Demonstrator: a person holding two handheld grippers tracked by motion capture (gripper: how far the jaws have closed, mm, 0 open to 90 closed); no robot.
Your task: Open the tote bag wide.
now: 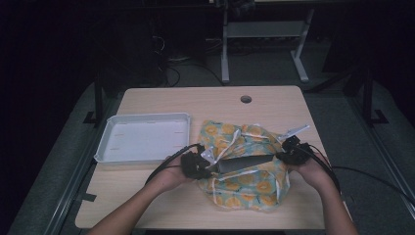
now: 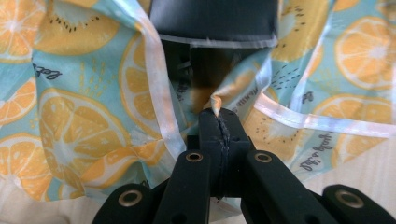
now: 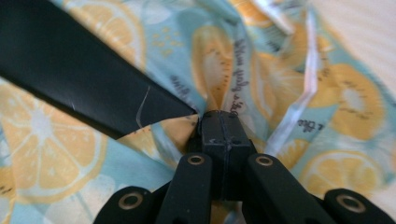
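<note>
A bag point(image 1: 244, 169) printed with orange slices lies crumpled on the wooden table point(image 1: 161, 200), near the person's edge and just right of a white tray point(image 1: 144, 137). A dark flat piece point(image 1: 242, 163) shows across the bag's middle, stretched between the two grippers. The left gripper point(image 2: 218, 122) has its fingers clenched on a pinch of the bag's fabric at the bag's left side. The right gripper point(image 3: 219, 122) has its fingers clenched on the fabric at the bag's right side, just beside the corner of the dark piece. Both hands rest low over the table.
</note>
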